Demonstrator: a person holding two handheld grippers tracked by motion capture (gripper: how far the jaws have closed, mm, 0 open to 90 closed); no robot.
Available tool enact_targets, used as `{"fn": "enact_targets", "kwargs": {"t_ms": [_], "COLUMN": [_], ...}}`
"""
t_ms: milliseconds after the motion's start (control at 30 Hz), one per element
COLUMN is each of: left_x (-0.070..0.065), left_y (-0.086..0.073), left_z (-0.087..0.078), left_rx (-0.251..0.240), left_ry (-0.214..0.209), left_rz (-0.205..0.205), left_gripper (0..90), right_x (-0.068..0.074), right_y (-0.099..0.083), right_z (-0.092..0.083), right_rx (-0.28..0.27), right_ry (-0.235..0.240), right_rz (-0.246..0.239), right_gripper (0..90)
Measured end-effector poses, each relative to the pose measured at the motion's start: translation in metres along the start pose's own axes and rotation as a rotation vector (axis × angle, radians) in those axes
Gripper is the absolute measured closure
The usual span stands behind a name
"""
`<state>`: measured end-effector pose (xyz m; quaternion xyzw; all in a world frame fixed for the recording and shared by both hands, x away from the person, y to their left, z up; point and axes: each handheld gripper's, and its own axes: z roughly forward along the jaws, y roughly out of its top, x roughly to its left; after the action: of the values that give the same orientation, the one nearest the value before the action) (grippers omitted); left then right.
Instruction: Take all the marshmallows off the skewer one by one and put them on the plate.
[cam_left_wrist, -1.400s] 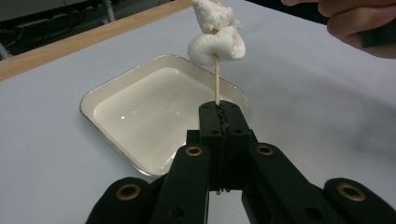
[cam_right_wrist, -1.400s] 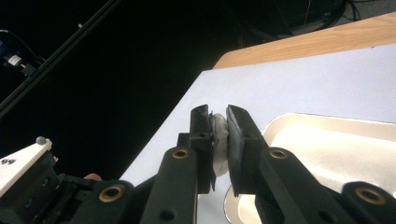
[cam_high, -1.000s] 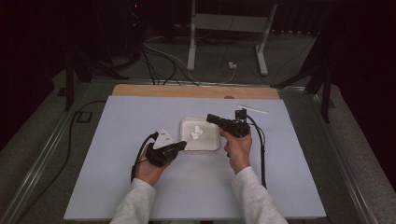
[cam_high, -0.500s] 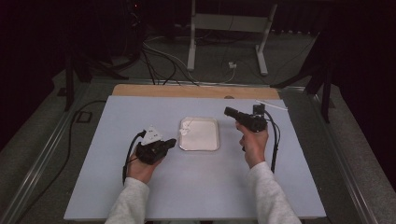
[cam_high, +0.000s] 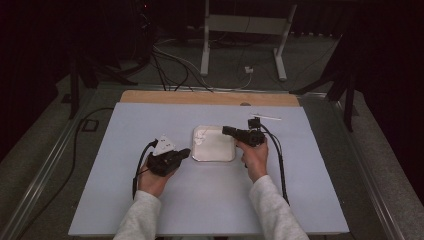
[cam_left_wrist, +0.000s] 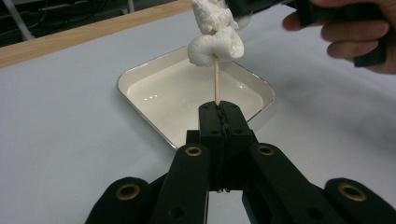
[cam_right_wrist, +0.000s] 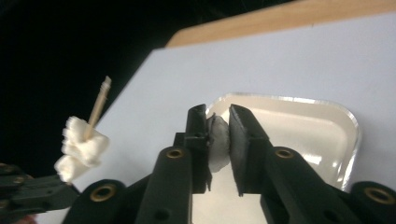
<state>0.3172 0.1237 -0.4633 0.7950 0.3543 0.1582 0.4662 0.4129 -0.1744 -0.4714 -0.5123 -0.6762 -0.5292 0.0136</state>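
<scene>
Wooden skewer w/ two marshmallows clamped in left gripper, held above tray. Third marshmallow seen btwn right gripper jaws over tray; jaws just been opening, pad contact can't be told.

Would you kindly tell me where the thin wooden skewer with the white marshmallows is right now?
The thin wooden skewer stands upright, clamped in the left gripper, just before the white square tray, marshmallows near its top.

You see white marshmallows on a pale wooden skewer, a glossy white tray, black grippers and a pale lilac-grey bench.
</scene>
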Motion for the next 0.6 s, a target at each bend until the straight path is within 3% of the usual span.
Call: {"fn": "enact_targets", "kwargs": {"t_ms": [133, 300, 600], "left_x": [0.001, 0.001, 0.000], "left_y": [-0.002, -0.003, -0.003], "left_z": [0.003, 0.006, 0.009], "left_rx": [0.012, 0.021, 0.023], "left_ry": [0.003, 0.006, 0.005], "left_rz": [-0.003, -0.009, -0.010], "left_gripper": [90.0, 90.0, 90.0], "right_x": [-0.001, -0.001, 0.011], "right_y": [-0.005, -0.006, -0.004], "right_z": [0.010, 0.011, 0.006], "right_rx": [0.034, 0.046, 0.053], "right_ry": [-0.014, -0.005, 0.085], "right_rz": [0.018, 0.020, -0.013], "right_gripper": [56.9, 44.1, 35.8]}}
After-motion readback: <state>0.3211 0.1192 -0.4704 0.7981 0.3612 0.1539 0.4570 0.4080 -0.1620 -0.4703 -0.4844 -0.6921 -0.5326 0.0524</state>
